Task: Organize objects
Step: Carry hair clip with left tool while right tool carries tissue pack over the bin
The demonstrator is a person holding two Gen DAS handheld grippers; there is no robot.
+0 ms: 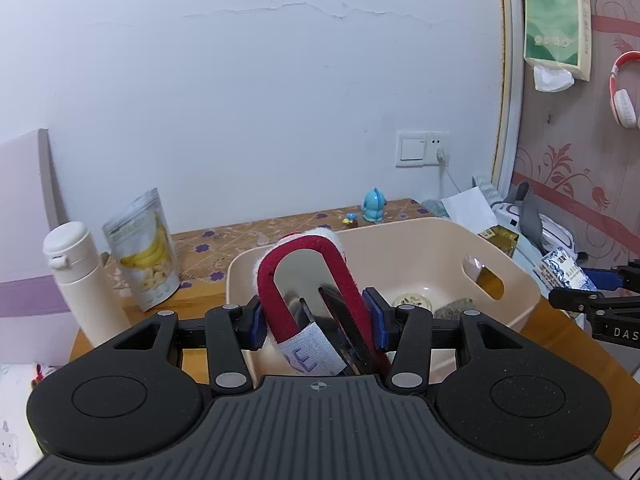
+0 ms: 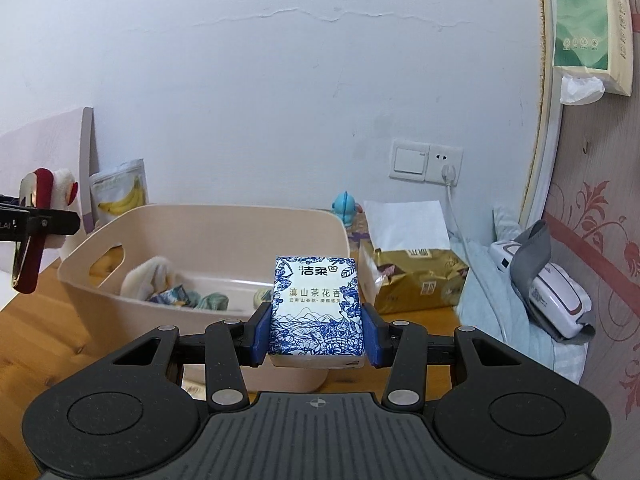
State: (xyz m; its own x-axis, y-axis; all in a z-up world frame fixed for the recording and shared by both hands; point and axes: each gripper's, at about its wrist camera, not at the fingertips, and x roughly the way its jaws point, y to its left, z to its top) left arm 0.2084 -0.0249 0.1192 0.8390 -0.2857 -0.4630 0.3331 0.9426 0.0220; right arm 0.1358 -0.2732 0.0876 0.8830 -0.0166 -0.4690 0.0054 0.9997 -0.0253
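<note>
Above the desk (image 2: 60,328) | left gripper (image 1: 318,320) jaws clamp red hair clip (image 1: 316,276) over beige bin (image 1: 440,240) | right gripper (image 2: 316,330) jaws clamp blue-white tissue pack (image 2: 316,304) beside bin

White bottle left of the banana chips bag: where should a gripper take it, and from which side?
Grip the white bottle across its straight cylindrical body, below the wider flip cap, probably coming in level from the front. It stands upright at the desk's left end, and the banana chips bag crowds its right side, so a side approach looks tight. Both grippers are full now.
</note>
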